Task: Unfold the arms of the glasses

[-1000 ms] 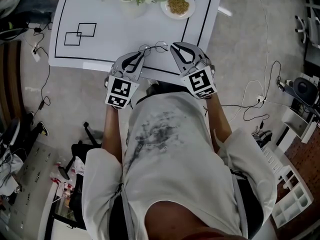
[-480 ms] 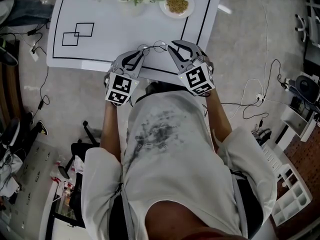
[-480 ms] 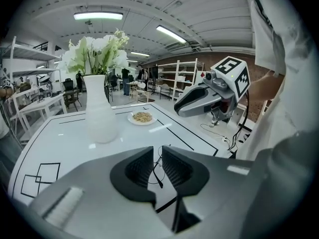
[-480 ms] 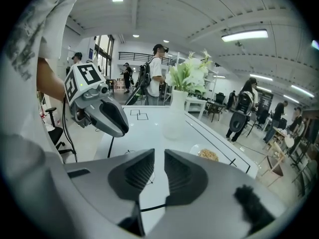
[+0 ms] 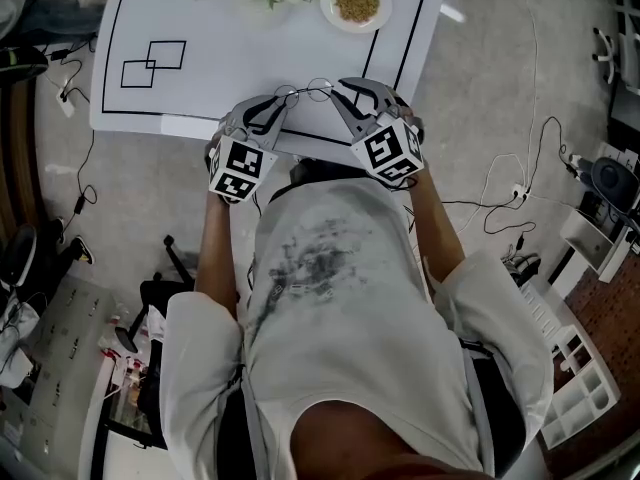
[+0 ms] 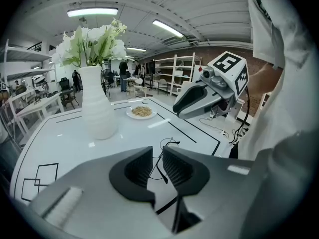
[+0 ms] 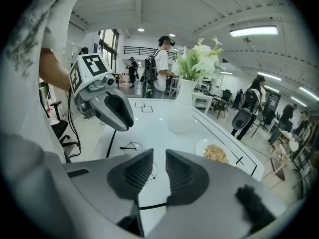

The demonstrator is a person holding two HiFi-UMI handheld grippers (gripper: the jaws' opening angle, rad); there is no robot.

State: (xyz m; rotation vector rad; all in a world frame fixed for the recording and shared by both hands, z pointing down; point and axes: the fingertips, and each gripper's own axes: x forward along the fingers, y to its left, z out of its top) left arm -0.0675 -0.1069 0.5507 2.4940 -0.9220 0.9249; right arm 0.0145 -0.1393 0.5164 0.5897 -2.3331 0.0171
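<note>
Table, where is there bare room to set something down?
Bare: the middle of the table, between the drawn squares, the vase, the plate and the glasses. Crowded: the far edge by vase and plate, the near edge round the glasses.

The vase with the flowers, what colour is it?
Plain white; the vase shows best in the left gripper view.

Overhead head view, gripper views low (glasses (image 5: 304,93) shared)

The surface (image 6: 60,143) is smooth, glossy white; the glasses (image 6: 167,143) look like thin dark wire; the vase (image 6: 97,108) looks matt.
</note>
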